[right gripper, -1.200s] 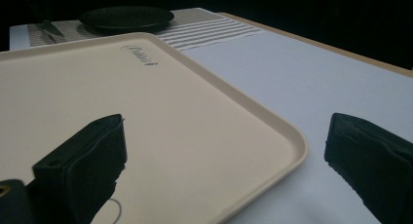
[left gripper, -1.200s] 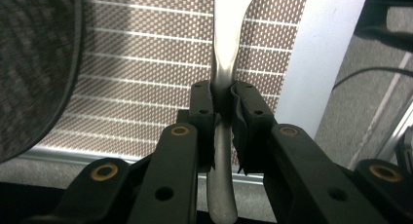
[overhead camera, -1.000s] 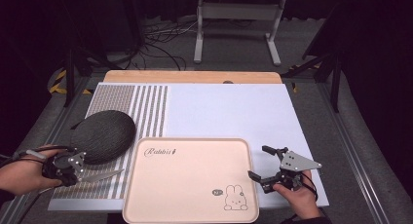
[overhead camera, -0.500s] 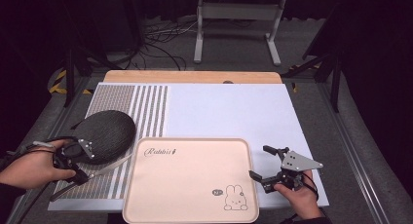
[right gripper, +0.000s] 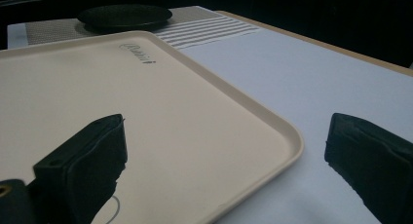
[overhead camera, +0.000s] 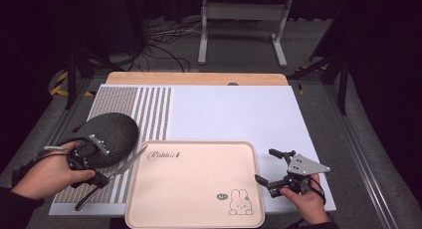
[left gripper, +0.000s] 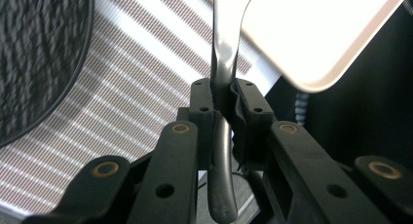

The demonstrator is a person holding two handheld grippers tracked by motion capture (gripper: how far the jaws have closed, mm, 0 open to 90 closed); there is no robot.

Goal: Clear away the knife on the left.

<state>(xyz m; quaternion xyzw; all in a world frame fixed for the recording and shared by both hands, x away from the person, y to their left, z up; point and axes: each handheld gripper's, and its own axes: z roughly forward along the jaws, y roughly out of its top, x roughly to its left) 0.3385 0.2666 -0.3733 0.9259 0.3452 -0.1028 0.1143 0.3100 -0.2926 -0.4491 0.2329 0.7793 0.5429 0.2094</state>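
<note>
Left tool (overhead camera: 107, 176) clamped on a metal utensil's (overhead camera: 130, 161) handle, its head just over the pink tray's (overhead camera: 199, 189) left rim, beside the dark round mat (overhead camera: 112, 134). Utensil likely tray-bound; not yet laid down. Right tool (overhead camera: 266, 167) wide open, empty, straddling the tray's right edge.

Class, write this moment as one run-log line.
left gripper: shut on knife | right gripper: open beside tray | bowl: on mat
</note>
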